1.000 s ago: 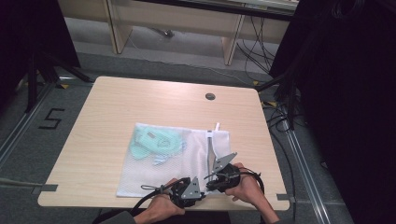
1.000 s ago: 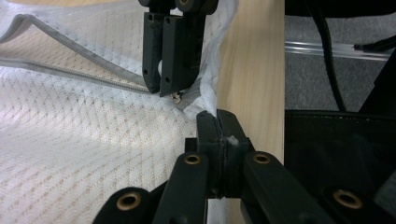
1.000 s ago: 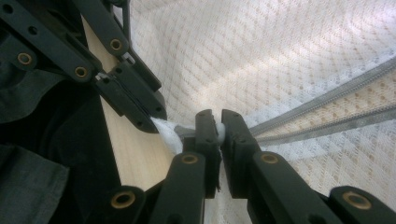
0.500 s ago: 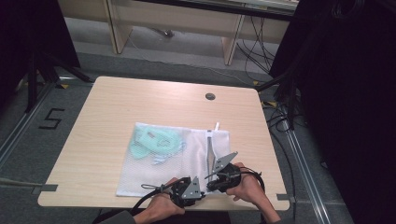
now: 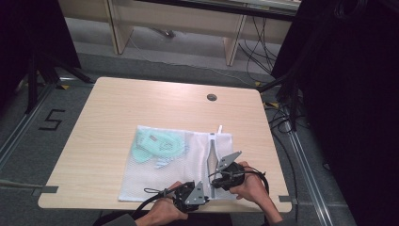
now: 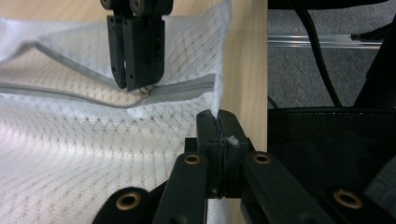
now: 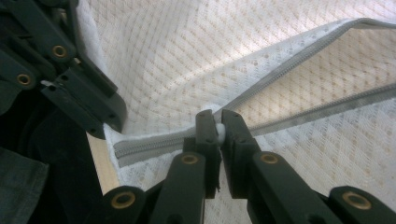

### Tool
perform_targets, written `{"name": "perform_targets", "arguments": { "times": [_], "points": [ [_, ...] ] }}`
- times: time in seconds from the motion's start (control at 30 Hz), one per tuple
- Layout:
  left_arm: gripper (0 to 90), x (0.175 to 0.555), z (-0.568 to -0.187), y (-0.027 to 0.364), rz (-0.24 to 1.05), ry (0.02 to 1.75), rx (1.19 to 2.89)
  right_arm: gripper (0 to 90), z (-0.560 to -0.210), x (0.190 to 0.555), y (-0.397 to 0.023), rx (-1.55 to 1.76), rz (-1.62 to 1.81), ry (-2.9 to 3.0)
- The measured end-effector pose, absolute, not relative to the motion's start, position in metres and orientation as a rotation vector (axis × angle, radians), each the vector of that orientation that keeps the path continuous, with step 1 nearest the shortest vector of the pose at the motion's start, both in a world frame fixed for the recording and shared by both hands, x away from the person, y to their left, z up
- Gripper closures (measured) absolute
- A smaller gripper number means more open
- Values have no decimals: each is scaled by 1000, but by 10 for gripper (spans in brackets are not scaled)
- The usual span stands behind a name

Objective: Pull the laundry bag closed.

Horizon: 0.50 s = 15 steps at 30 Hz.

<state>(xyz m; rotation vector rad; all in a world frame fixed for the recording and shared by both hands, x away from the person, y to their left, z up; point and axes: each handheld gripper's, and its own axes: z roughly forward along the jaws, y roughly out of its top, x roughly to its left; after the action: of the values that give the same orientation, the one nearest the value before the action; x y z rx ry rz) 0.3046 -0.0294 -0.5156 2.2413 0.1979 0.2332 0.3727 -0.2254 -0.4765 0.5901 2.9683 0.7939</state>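
Note:
A white mesh zip bag (image 5: 155,181) lies on the near half of the table, with a mint green garment (image 5: 157,146) inside its far left part. Its grey zipper (image 5: 211,150) runs along the right side and is partly open. My left gripper (image 6: 218,122) is shut on the bag's near corner edge beside the zipper's end. In the right gripper view, my right gripper (image 7: 218,122) is shut on the zipper pull, where the two zipper tapes (image 7: 299,60) meet. Both grippers sit close together at the table's front right, left gripper (image 5: 206,197) and right gripper (image 5: 214,180).
The wooden table (image 5: 141,103) has a round cable hole (image 5: 211,97) near its far edge. Its front edge lies just under the hands. Cables (image 5: 282,117) trail on the floor at the right, and a "5" mark (image 5: 51,120) is on the floor at the left.

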Motion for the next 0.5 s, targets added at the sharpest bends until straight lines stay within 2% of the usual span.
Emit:
{"name": "perform_targets", "arguments": {
  "times": [0.23,0.5],
  "points": [
    [890,306,-514,-29,198,237,2214,864,-479,380,-224,490,818,2956],
    [890,306,-515,-27,191,238,2224,864,-476,384,-222,542,802,2933]
  ]
}}
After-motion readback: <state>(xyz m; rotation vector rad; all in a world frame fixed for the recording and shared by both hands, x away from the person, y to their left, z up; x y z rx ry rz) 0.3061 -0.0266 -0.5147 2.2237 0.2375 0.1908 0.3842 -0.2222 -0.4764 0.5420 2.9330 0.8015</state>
